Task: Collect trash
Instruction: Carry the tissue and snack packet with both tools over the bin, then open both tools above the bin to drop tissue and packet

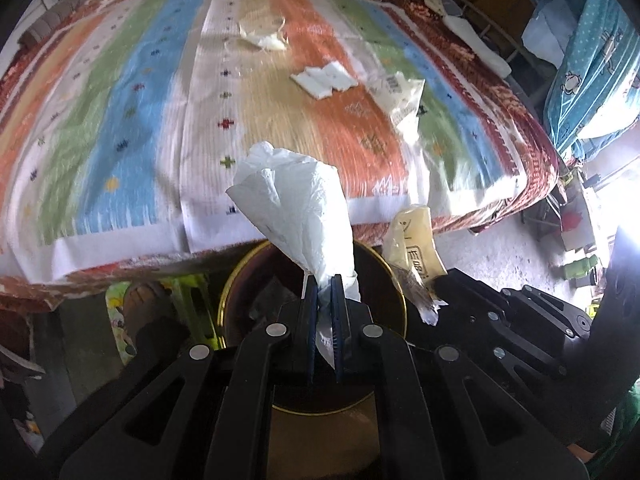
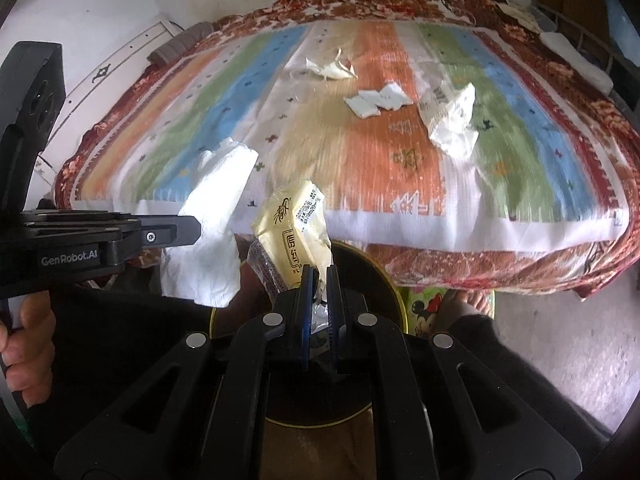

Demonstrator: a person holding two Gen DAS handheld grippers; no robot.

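L gripper [image 1: 325,312]: fingers nearly closed, pinching the narrow end of a crumpled white tissue paper [image 1: 294,216]; rest of the tissue fans out past the fingertips, in front of the bed's near edge. R gripper [image 2: 320,312]: fingers likewise almost closed, clamped on the torn silver end of a pale yellow plastic snack wrapper [image 2: 294,232], which sticks up beyond the tips.

Both grippers angle steeply down, side by side, over a round dark bin with a gold rim [image 1: 394,292] standing on the floor just off the bed's near edge; tissue & wrapper hang above its mouth. In the R wrist view a hand [image 2: 24,344] grips the L gripper's handle at far left; a bare foot shows by the bin.

More trash on the striped multicolour bedspread [image 1: 120,128]: flat white folded paper pieces [image 2: 378,102] mid-bed, a crumpled white printed wrapper [image 2: 452,116] toward the right edge, a torn cream scrap [image 2: 332,68] nearer the far edge.

Writing: "GenRobot.AI" on L gripper body; wrapper carries Chinese characters & small print, too blurred to read.
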